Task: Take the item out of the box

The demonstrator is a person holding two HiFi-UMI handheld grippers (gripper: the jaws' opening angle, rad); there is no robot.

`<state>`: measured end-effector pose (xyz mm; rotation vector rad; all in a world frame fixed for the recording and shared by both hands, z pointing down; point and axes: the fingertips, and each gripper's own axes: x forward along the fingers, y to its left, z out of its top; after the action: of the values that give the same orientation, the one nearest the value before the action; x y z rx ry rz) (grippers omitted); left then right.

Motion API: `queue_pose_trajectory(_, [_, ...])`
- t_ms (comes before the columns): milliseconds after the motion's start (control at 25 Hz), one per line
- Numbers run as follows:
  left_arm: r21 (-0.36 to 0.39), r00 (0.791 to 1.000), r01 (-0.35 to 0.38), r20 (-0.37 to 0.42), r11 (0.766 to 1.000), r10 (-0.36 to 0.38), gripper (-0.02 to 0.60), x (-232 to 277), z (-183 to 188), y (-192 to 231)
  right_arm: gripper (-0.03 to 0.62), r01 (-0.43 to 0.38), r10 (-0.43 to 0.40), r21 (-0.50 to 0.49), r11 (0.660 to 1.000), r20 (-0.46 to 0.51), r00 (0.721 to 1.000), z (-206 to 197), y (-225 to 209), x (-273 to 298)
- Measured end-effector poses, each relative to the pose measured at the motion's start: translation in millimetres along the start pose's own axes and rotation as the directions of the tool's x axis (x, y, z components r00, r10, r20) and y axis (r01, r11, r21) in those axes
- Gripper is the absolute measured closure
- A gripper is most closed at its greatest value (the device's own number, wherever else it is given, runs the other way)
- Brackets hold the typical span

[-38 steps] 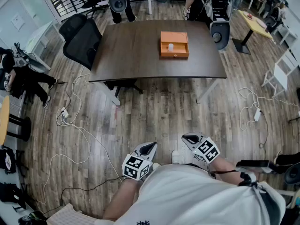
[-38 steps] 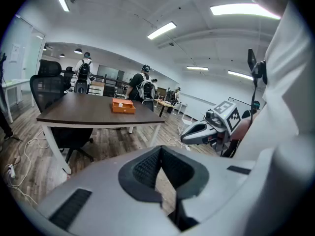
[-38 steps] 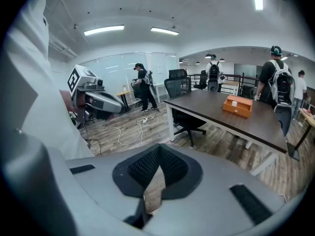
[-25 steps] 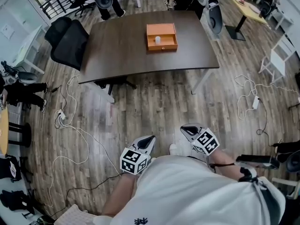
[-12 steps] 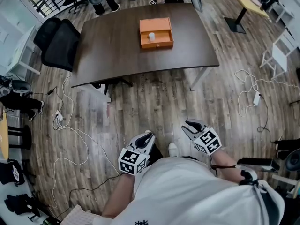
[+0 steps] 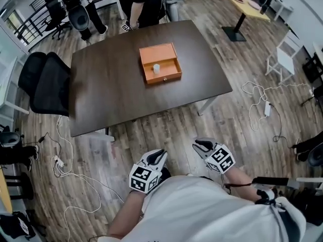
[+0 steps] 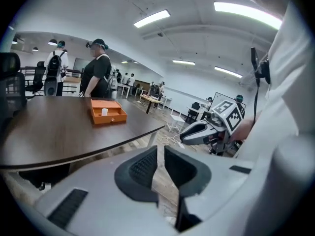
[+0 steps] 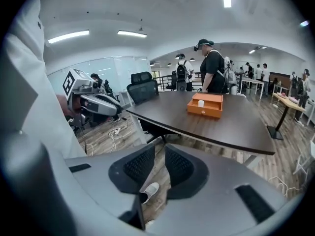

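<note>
An orange box (image 6: 160, 64) stands open on the dark table (image 6: 111, 89), far ahead of me, with a small white item (image 6: 156, 68) upright inside it. Both grippers hang close to my body above the wooden floor, well short of the table. My left gripper (image 6: 160, 155) is opening its jaws; a narrow gap shows between the pads in the left gripper view (image 7: 160, 151), with nothing in it. My right gripper (image 6: 198, 145) also shows a slim empty gap (image 8: 160, 151). The box (image 7: 108, 113) (image 8: 205, 105) is distant in both gripper views.
A black office chair (image 6: 45, 84) stands at the table's left edge. Loose cables (image 6: 257, 105) lie on the floor to the right, and more at the left. A person (image 6: 139, 4) stands behind the table. A white chair (image 6: 287, 52) is at the far right.
In the head view the table and box have slid leftward and turned, and they sit somewhat nearer. Both grippers stay by my body.
</note>
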<state>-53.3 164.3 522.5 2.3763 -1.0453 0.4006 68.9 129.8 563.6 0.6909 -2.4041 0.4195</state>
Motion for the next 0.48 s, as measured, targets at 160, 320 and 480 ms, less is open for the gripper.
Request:
queue_pose_trajectory(160, [0.049, 0.998, 0.06, -0.023, 0.997, -0.059, 0.532, 2, 21, 46, 0.54, 0.042, -0.042, 0.021, 0.999, 0.005, 0.999, 33, -2, 29])
queue_pose_trajectory(320, [0.072, 0.995, 0.087, -0.047, 0.994, -0.084, 0.532, 13, 32, 85, 0.54, 0.083, -0.083, 0.054, 0.995, 0.002, 0.997, 48, -6, 41])
queue_pose_trajectory(480, [0.056, 0.994, 0.1, -0.047, 0.993, -0.097, 0.531, 37, 50, 107, 0.54, 0.122, -0.122, 0.094, 0.988, -0.006, 0.992, 56, -31, 45])
